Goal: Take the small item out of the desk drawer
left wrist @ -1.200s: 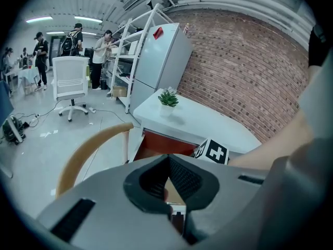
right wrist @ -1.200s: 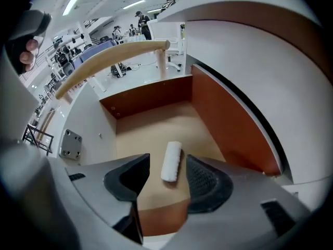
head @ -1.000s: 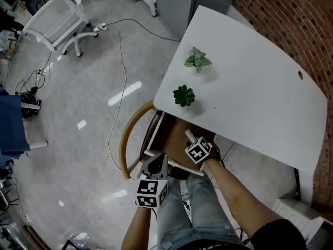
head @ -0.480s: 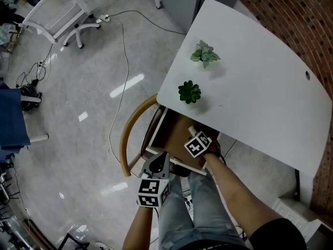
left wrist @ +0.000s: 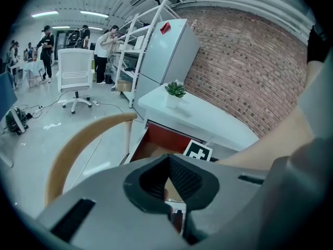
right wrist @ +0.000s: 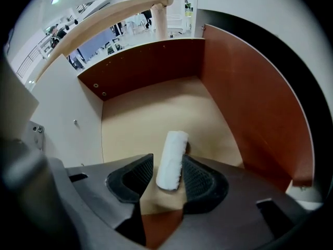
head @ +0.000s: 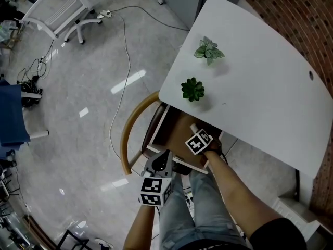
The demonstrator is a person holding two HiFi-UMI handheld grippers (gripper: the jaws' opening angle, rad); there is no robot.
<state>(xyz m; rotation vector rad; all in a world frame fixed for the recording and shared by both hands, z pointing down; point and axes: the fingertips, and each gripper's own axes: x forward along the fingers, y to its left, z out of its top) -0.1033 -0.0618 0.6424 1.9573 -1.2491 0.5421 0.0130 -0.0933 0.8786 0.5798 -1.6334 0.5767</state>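
Note:
The desk drawer [head: 169, 124] stands pulled out under the white desk [head: 260, 72]. On its tan floor [right wrist: 151, 113] lies the small item, a white roll [right wrist: 174, 145]. My right gripper [right wrist: 167, 161] points straight down into the drawer. Its jaws have just been closing with the roll between them: the right pad is close against it, the left pad still stands apart. In the head view only its marker cube [head: 199, 142] shows. My left gripper [head: 161, 164] hangs at the drawer's near edge. Its pads [left wrist: 182, 178] meet at the tips and hold nothing.
Two small potted plants [head: 193, 89] [head: 209, 50] stand on the desk. A curved wooden chair back [head: 129, 134] wraps the drawer's left side. The drawer's brown walls [right wrist: 244, 103] hem in the roll. A white office chair [head: 57, 9] and a floor cable [head: 120, 72] lie farther off.
The right gripper has sunk a little deeper into the drawer. The left gripper has stayed where it was. The head view has shifted slightly.

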